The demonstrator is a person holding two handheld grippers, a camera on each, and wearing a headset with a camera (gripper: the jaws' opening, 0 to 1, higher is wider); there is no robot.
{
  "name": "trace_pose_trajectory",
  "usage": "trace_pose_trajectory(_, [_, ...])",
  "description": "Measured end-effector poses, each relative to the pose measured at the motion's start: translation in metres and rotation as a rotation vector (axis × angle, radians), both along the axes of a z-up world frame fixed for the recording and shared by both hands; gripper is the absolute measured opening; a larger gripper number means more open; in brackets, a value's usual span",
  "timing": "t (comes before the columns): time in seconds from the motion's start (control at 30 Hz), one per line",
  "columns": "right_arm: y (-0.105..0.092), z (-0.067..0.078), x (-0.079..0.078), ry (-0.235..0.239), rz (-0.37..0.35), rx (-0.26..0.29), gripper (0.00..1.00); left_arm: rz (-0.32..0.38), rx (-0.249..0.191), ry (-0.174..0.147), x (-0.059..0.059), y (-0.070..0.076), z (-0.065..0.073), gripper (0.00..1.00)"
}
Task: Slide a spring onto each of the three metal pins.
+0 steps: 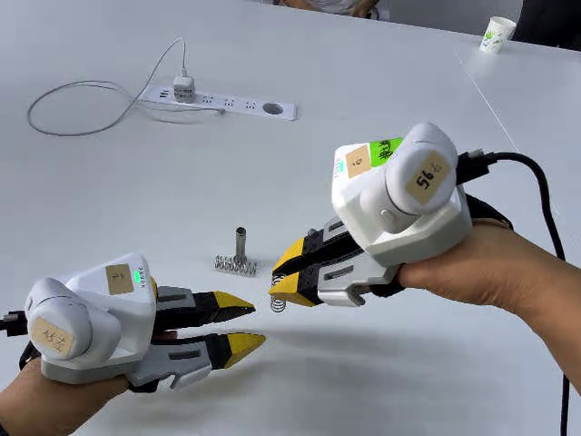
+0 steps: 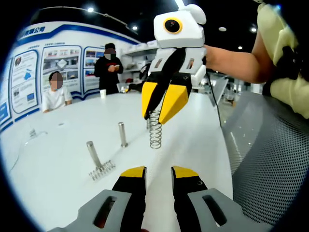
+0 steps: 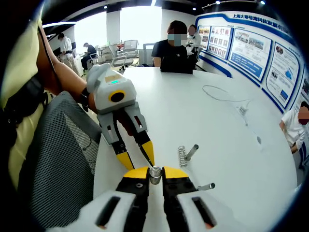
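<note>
Right gripper (image 1: pixel 275 280) was clamped on the top coils of a coiled bright-steel spring (image 2: pixel 154 129). The spring hung free below the yellow tips with its lower mouth unobstructed. Left gripper (image 1: pixel 256 324) sat at seven o'clock from it, jaws parted, nothing between them.

On the white tabletop (image 1: pixel 381 100) a short grey metal pin (image 1: pixel 241 243) stood at ten o'clock from the right gripper's tips, bare. A loose steel spring (image 1: pixel 234 264) lay flat at its foot. In the left gripper view this pin seemed to lean, though the fisheye could account for that. A second grey metal pin (image 2: pixel 123 134) stood farther off, at nine o'clock of the hanging spring, also bare.

Judgement: early in the task.
- The step called for carrying the spring over a pin and matching its axis to the pin's.
- It should go straight down, open mouth first.
- A light pinch high on the coils would keep the bottom round.
- Release was best left until several coils ringed the pin.
- A narrow standing pin would likely topple from a sideways nudge, so the left gripper could steady its base.
</note>
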State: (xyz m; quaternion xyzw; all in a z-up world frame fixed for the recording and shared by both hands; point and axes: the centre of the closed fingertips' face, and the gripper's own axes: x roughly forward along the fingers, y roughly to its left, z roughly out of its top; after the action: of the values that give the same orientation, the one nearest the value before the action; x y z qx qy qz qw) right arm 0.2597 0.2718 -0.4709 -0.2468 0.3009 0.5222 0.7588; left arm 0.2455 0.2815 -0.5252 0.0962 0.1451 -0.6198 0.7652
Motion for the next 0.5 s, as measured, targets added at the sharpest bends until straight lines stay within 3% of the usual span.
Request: trace_pose_trajectory(0.5, [-0.031,0.017,0.026,-0.058,-0.108,0.014,0.11,0.099,0.0,0.013,0.013,0.024,0.0,0.31])
